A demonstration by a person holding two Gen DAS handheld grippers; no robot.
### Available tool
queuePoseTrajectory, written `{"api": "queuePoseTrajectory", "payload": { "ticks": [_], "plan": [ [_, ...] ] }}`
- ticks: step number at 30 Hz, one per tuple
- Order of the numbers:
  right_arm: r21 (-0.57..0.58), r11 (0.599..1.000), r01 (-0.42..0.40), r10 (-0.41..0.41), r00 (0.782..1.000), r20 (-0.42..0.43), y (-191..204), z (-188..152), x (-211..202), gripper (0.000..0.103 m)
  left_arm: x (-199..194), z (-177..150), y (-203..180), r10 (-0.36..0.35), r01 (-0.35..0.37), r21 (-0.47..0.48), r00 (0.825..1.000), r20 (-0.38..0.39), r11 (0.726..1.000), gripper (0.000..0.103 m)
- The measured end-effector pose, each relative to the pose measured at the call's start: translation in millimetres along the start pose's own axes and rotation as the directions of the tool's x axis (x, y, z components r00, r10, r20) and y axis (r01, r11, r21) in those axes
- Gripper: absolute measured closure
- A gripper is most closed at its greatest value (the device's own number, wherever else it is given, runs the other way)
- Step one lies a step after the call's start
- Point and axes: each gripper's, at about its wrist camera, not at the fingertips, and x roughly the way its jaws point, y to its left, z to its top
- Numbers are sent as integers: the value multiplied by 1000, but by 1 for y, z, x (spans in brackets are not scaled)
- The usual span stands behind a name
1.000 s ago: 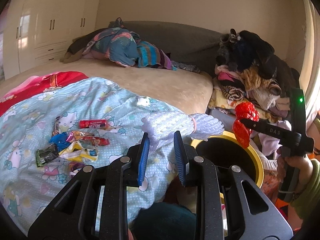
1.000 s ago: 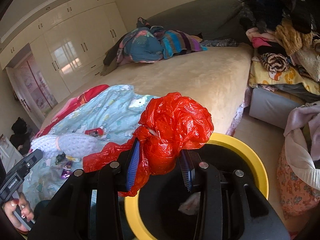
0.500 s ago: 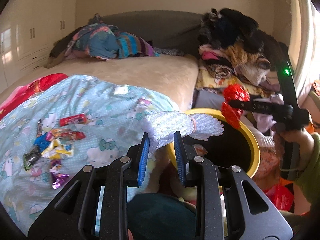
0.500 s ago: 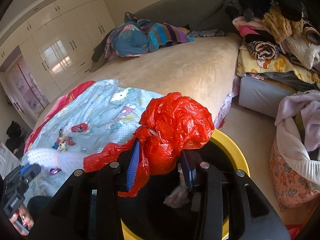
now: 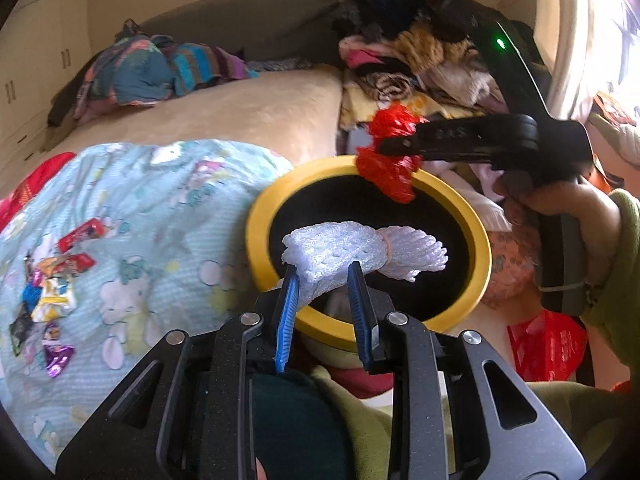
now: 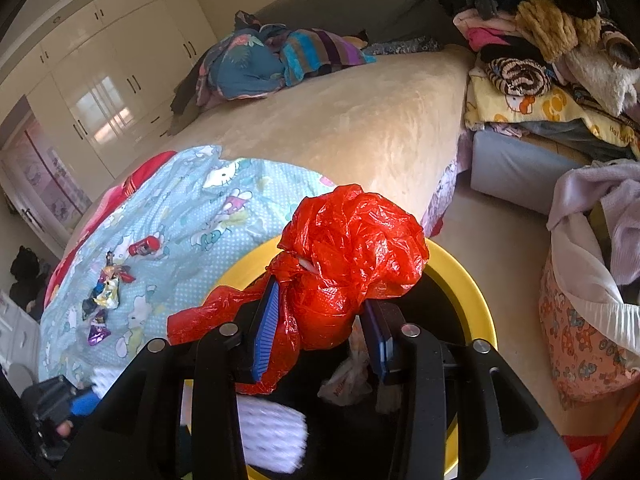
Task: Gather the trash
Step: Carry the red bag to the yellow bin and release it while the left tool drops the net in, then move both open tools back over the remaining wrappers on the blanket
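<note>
Foam net [image 5: 352, 254] held crosswise over bin [image 5: 478, 236]

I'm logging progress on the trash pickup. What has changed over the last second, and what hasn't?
The left gripper carried the white foam net from above the blanket to over the yellow-rimmed bin. The right gripper edged farther over the bin. Unchanged: both stay clamped, the right on the red plastic bag; the wrappers remain on the blanket.

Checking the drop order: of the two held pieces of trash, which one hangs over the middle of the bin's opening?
The white foam net in the left gripper; the red plastic bag in the right gripper sits at the far yellow rim.
</note>
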Motion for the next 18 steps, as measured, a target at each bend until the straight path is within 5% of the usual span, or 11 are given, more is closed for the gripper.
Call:
{"api": "queuePoseTrajectory", "payload": {
  "ticks": [3,6,8,13,18],
  "plan": [
    [2,1000,-5,5,1000,-14,-1,-1,4,63,7,0,-2,-24,24,-5,1000,-13,1000,83],
    [5,1000,-9,9,999,-38,-1,-4,10,51,14,1,-1,-48,48,-17,999,-17,999,75],
    [17,1000,-5,6,999,-42,-3,-5,13,36,18,1,2,-59,58,-32,998,-17,998,58],
    [42,999,8,-6,999,-49,-6,-8,16,28,14,0,21,-81,81,-134,997,11,988,13],
    [1,999,40,-40,999,-6,5,-10,12,23,-2,1,37,-34,46,-196,997,66,980,11]
  ]
}}
